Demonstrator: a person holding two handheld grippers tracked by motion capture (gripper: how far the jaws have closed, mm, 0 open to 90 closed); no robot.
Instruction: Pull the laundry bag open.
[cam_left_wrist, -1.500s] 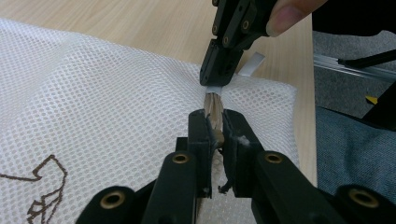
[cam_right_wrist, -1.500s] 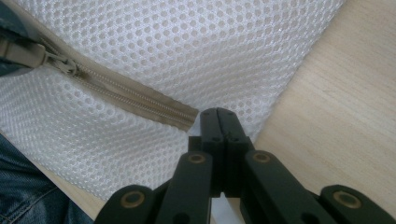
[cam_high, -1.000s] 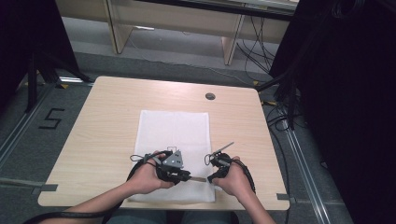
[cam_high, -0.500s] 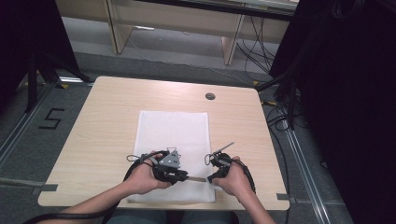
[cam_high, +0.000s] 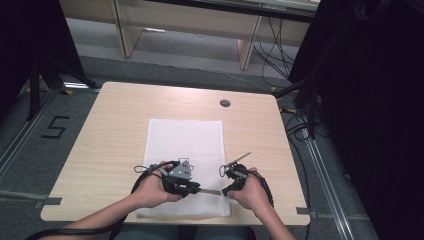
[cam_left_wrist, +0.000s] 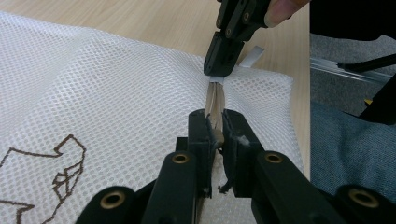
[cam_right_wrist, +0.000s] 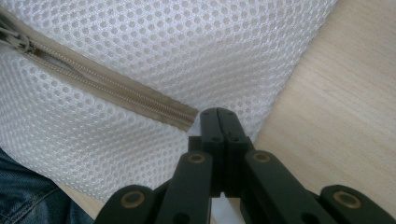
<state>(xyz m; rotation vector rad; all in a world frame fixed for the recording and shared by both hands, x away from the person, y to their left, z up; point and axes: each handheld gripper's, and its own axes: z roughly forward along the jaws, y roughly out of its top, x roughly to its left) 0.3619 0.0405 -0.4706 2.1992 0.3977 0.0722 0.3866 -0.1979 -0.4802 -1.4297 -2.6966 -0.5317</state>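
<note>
Pinching the beige zipper strip (cam_left_wrist: 215, 100) between its fingers, our left gripper (cam_left_wrist: 214, 126) faces our right gripper (cam_right_wrist: 218, 116), whose fingers are pressed together on the strip's end. The white mesh bag (cam_high: 185, 145) lies flat on the surface (cam_high: 115, 115), near edge under both.

Pale wooden table (cam_high: 110, 150) bearing a white mesh bag (cam_high: 185, 145) (zippered)

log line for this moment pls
left gripper shut on zipper | right gripper shut at zipper end | mesh bag flat on table
</note>
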